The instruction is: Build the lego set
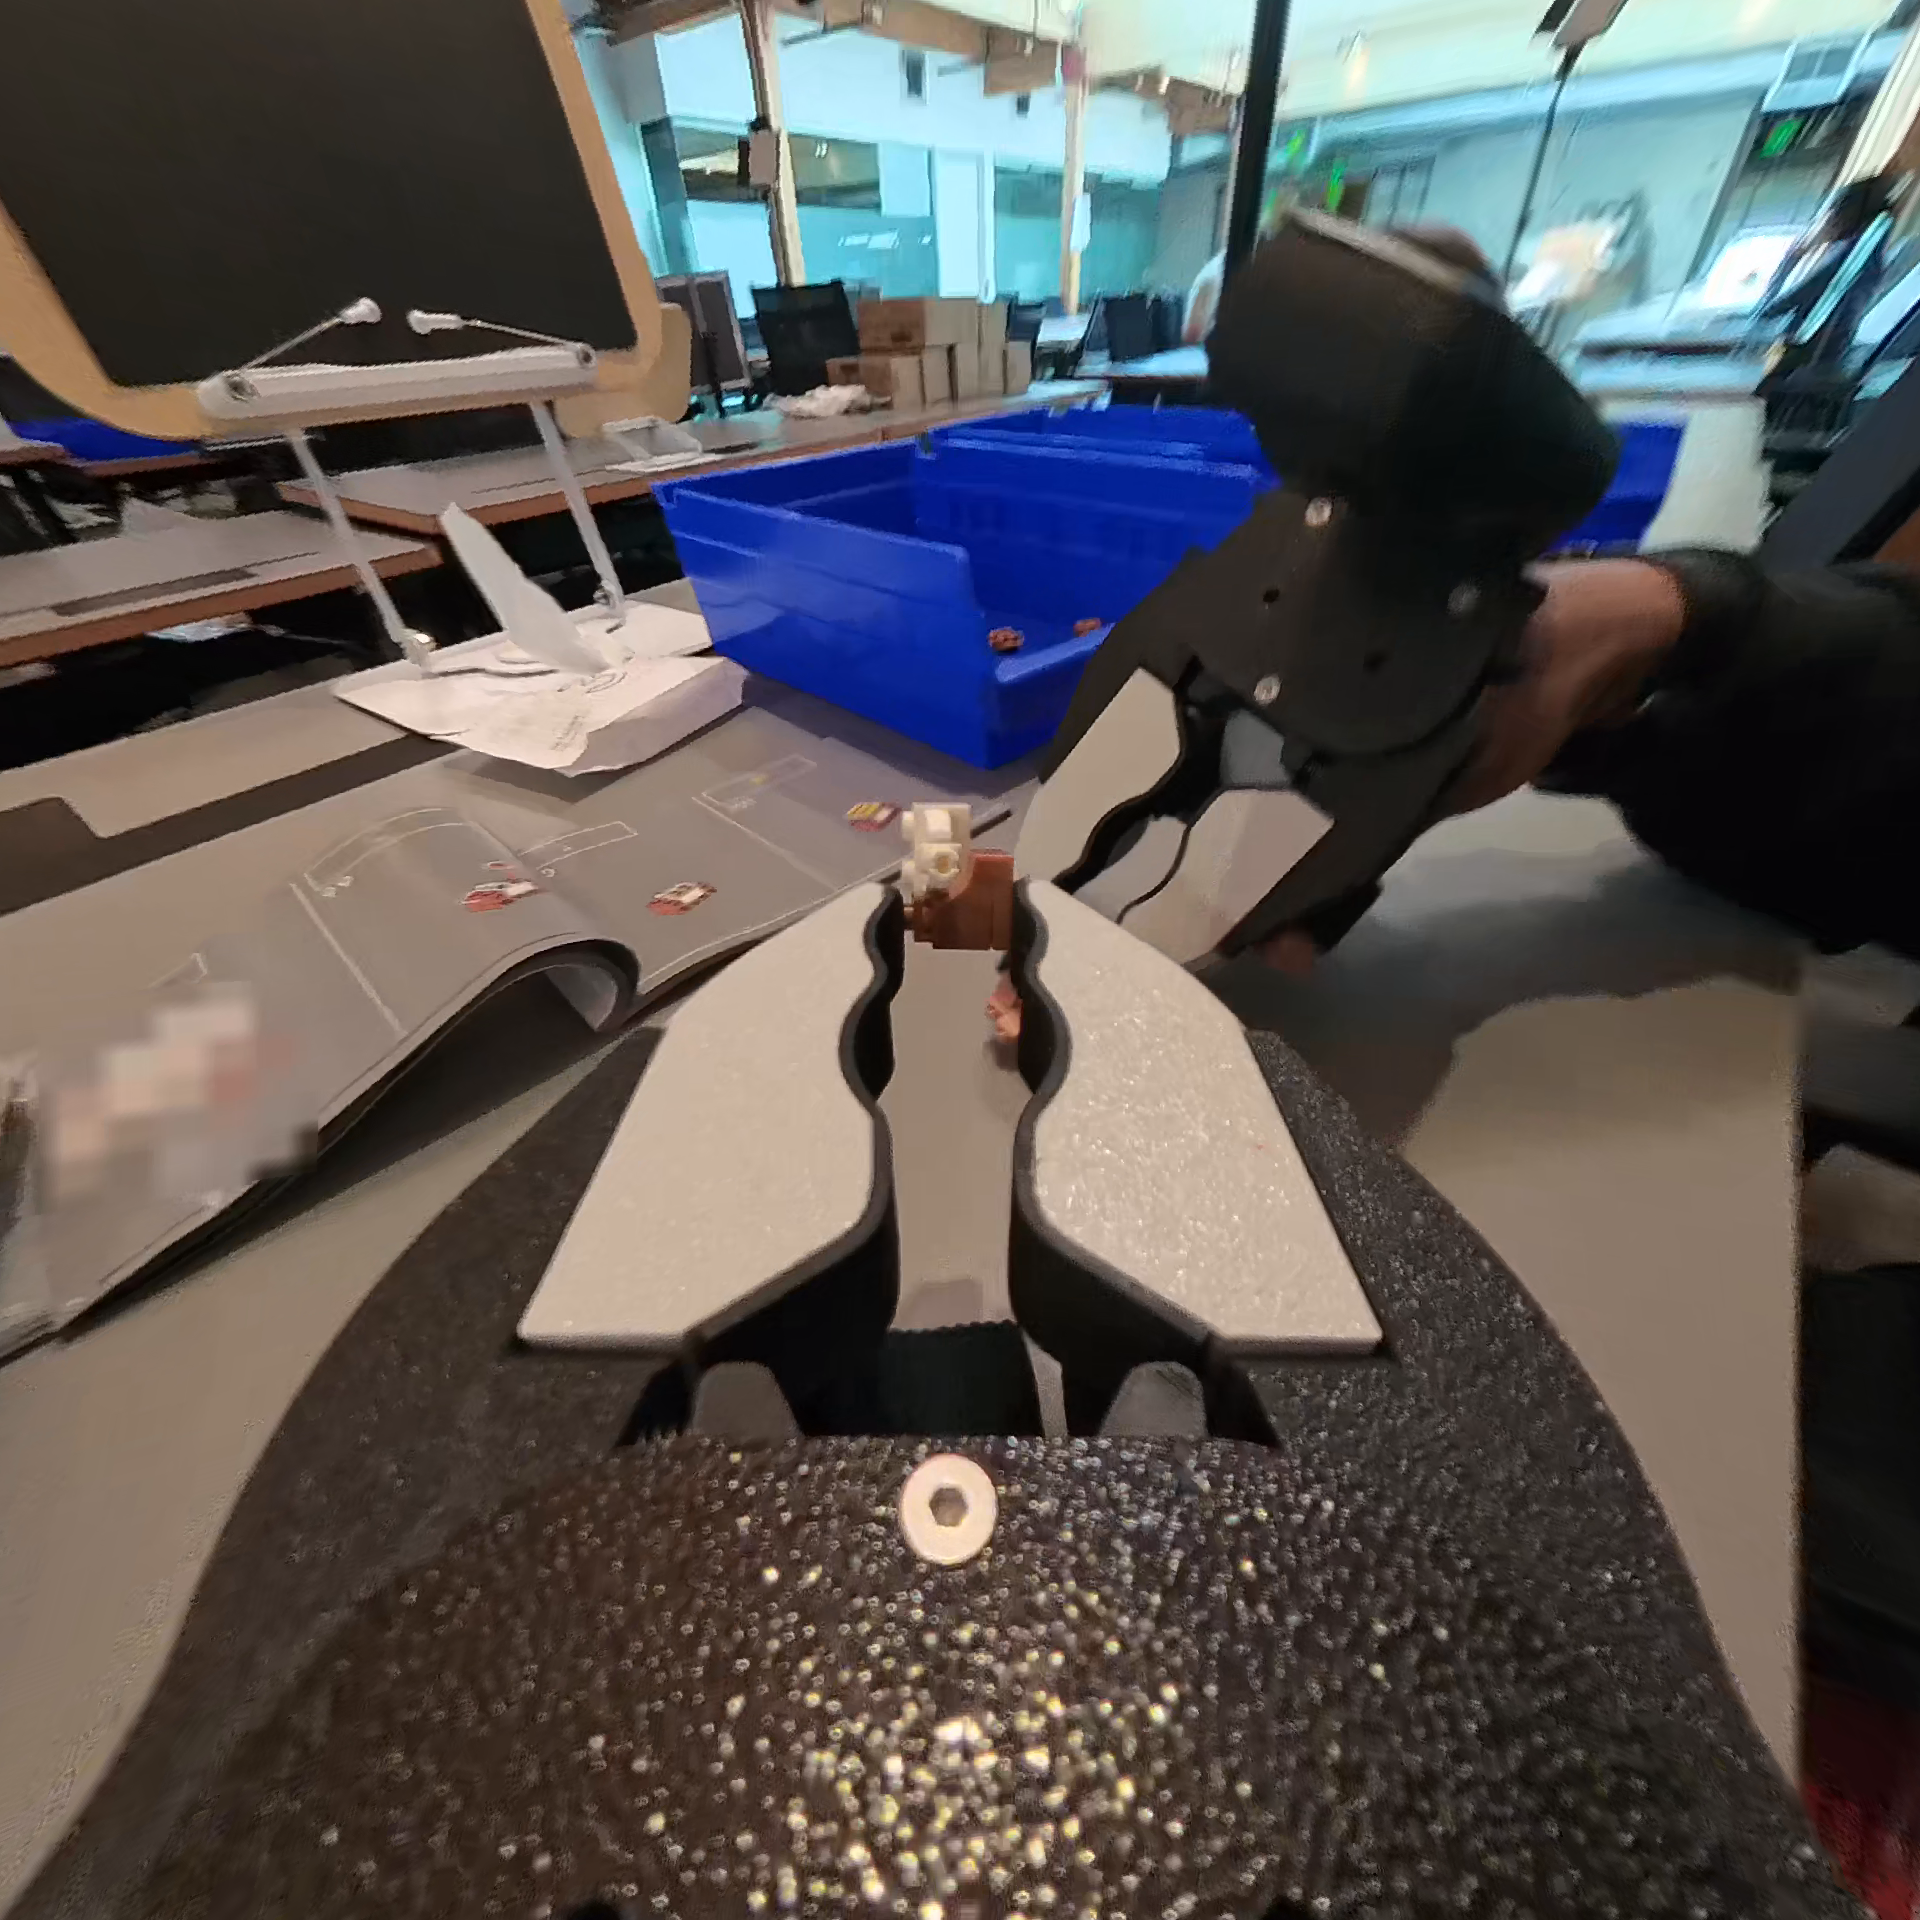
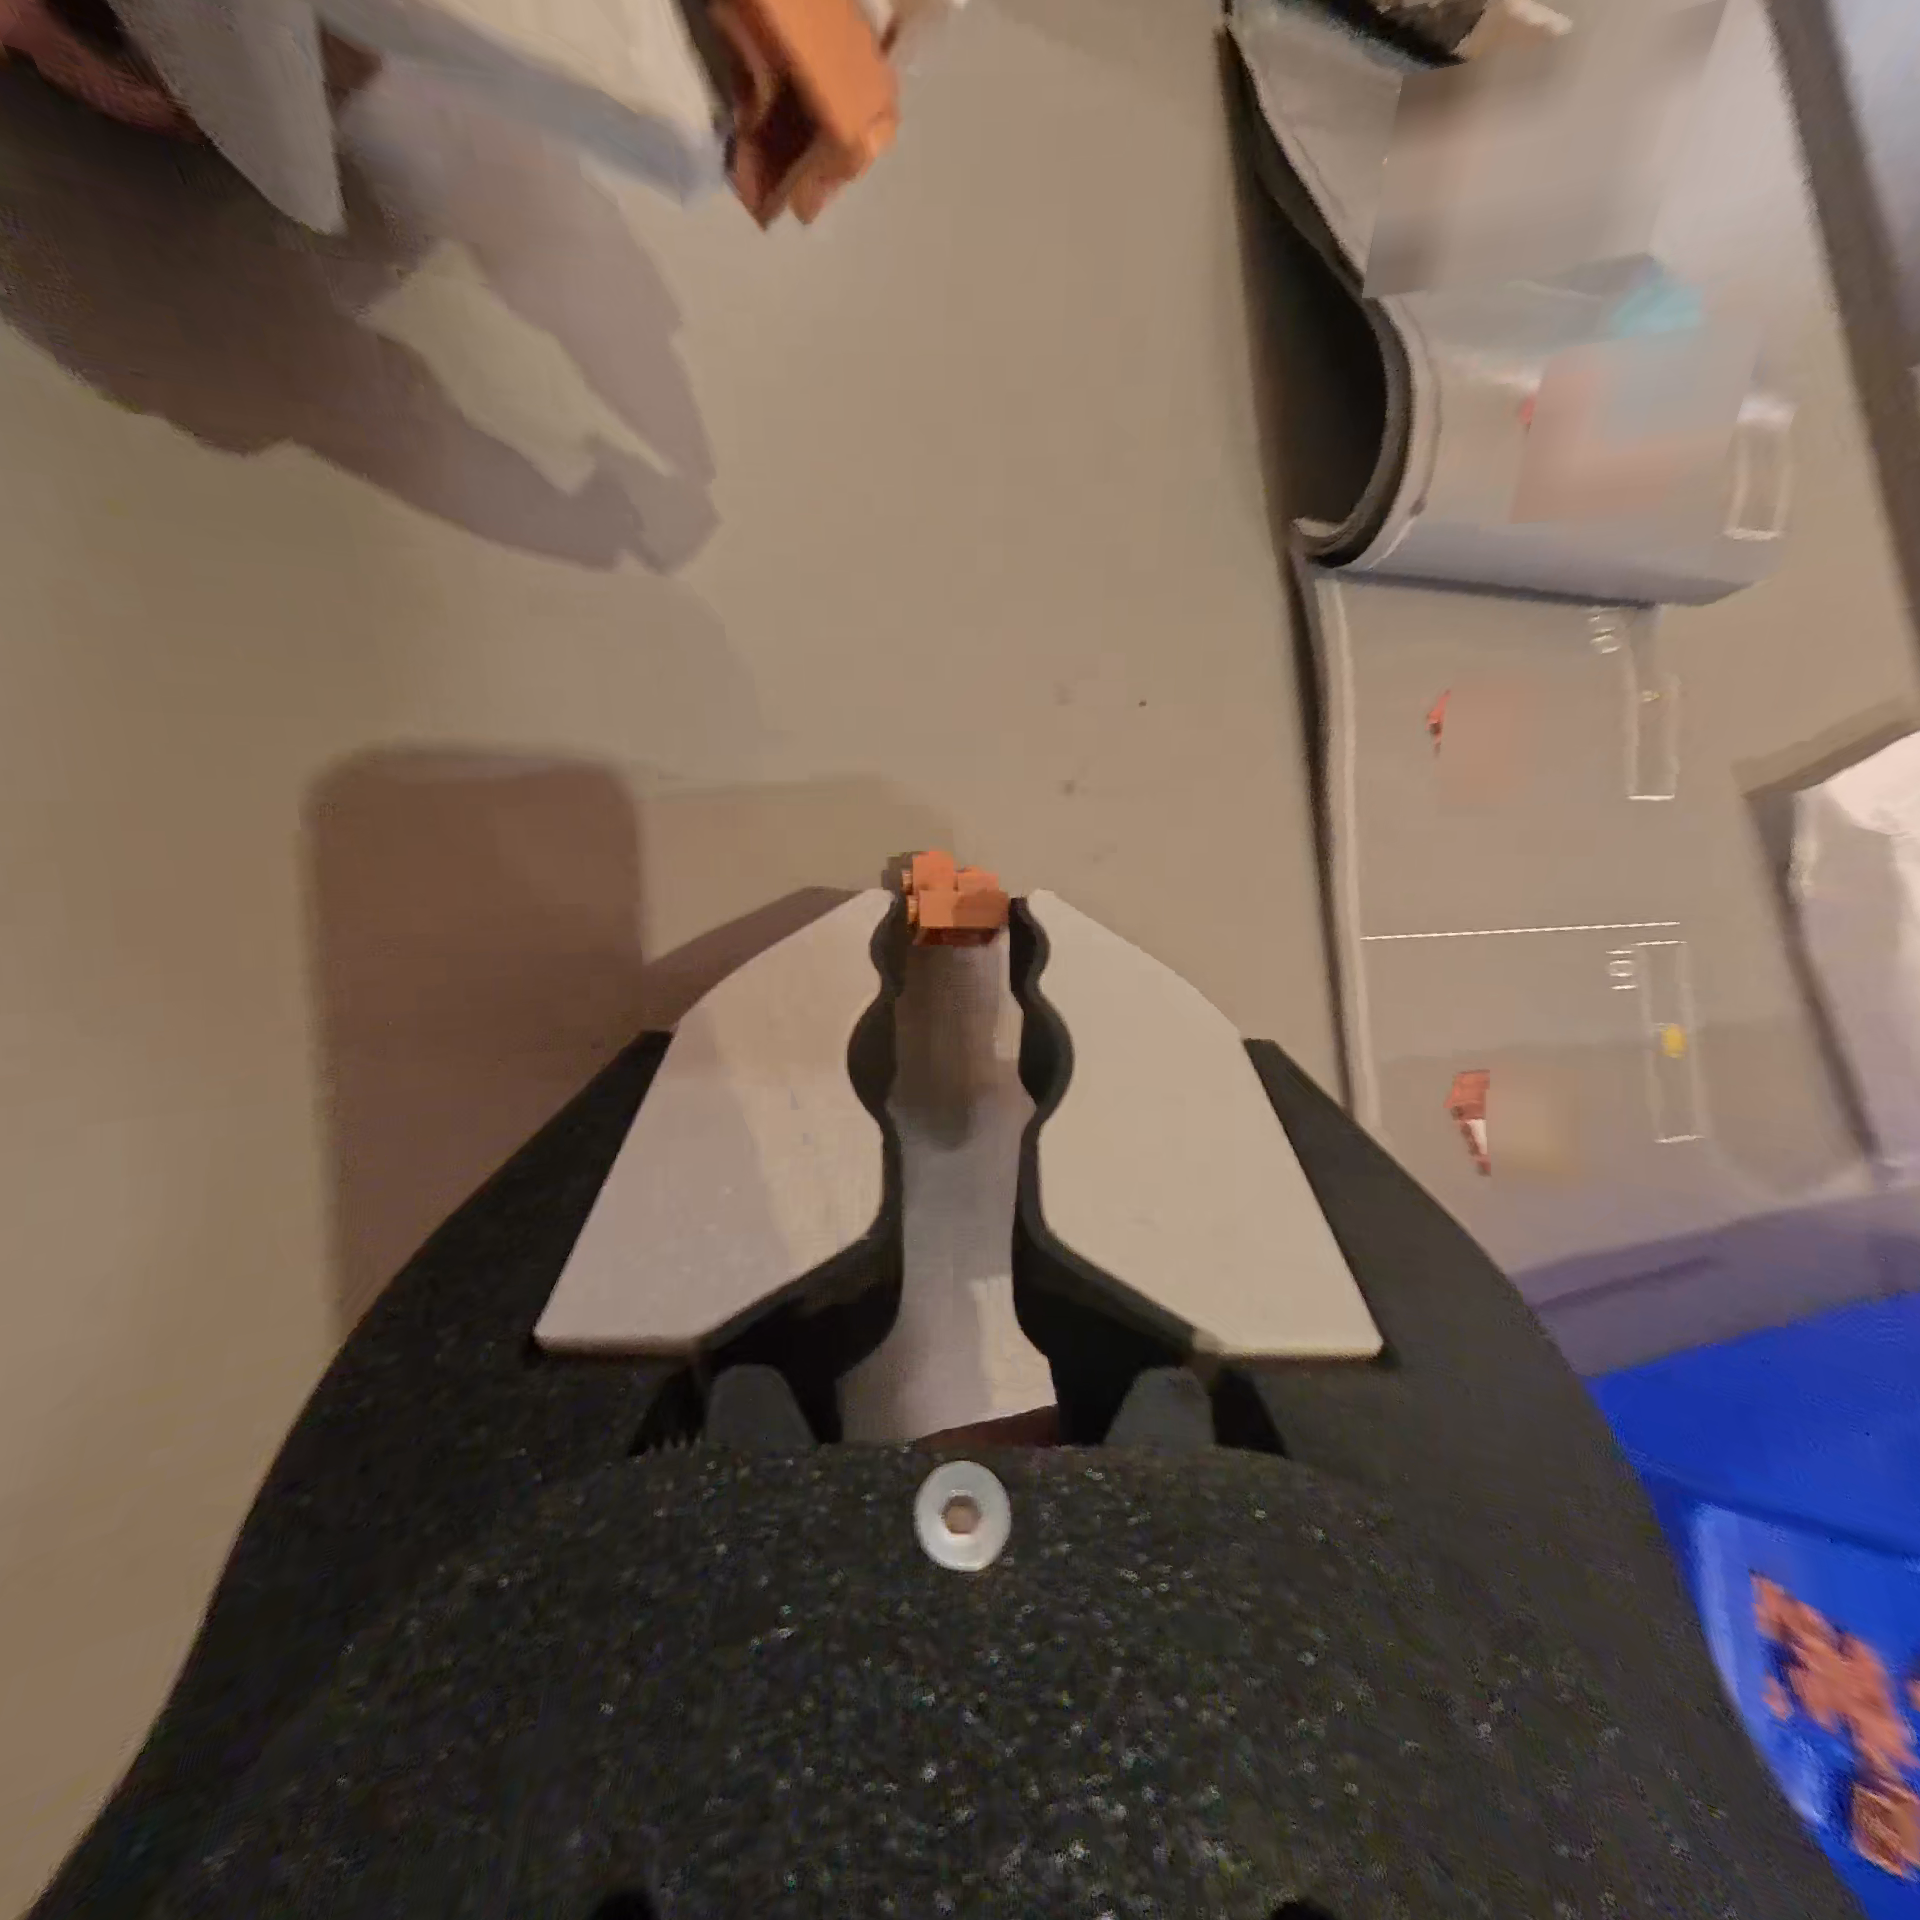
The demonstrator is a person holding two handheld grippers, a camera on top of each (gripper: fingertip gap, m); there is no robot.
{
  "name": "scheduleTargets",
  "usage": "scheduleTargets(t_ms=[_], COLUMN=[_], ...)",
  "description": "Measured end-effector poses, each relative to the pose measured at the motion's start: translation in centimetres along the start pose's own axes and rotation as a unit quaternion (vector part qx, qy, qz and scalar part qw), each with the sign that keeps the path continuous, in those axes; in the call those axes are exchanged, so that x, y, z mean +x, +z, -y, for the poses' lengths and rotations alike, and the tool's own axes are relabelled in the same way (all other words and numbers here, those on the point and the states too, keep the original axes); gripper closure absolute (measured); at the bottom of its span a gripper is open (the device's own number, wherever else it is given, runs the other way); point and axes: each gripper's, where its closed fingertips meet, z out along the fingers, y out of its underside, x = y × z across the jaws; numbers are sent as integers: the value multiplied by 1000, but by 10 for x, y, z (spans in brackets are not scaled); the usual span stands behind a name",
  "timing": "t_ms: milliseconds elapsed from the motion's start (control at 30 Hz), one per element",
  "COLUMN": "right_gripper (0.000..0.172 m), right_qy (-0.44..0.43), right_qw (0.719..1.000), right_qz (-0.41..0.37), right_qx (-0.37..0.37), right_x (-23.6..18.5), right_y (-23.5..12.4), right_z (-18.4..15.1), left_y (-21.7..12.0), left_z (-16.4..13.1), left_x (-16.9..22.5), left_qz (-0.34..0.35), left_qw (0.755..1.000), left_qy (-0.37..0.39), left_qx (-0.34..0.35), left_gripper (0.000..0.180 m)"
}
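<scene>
In the left wrist view my left gripper (image 1: 956, 904) is shut on a brown brick assembly (image 1: 971, 914) with a white piece (image 1: 935, 842) on top, held above the grey table. The same assembly shows at the top of the right wrist view (image 2: 805, 114). My right gripper (image 2: 956, 920) is shut on a small orange-brown brick (image 2: 951, 909) at its fingertips, above the bare table. In the left wrist view the right gripper (image 1: 1086, 888), held by a gloved hand (image 1: 1621, 665), points down just right of my left fingertips.
An open grey instruction booklet (image 1: 416, 914) lies left of the grippers and also shows in the right wrist view (image 2: 1538, 831). A blue bin (image 1: 831, 613) with brown pieces stands behind. White paper (image 1: 540, 707) and a stand with a dark board (image 1: 312, 177) are at the back left. Tip to tip, the grippers are about 10 cm apart.
</scene>
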Motion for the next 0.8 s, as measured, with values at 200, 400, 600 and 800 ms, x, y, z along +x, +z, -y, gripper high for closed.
scheduleTargets(t_ms=[200,400,600,800], right_gripper=[153,151,143,136], right_qy=[-120,-265,-242,-129], right_qw=[986,934,952,991], right_qz=[-102,-191,-142,-29], right_qx=[-50,-143,-119,-12], right_x=[5,8,-9,-3], right_y=[0,0,-6,-10], right_z=[2,-8,-5,-2], left_y=[-10,-12,-13,-13], left_z=[16,16,17,17], left_x=[-1,-3,-3,0], left_qz=[-38,-32,-32,-41], left_qw=[993,993,993,992], left_qy=[-87,-88,-88,-87], left_qx=[67,72,76,76], left_gripper=[162,162,162,162])
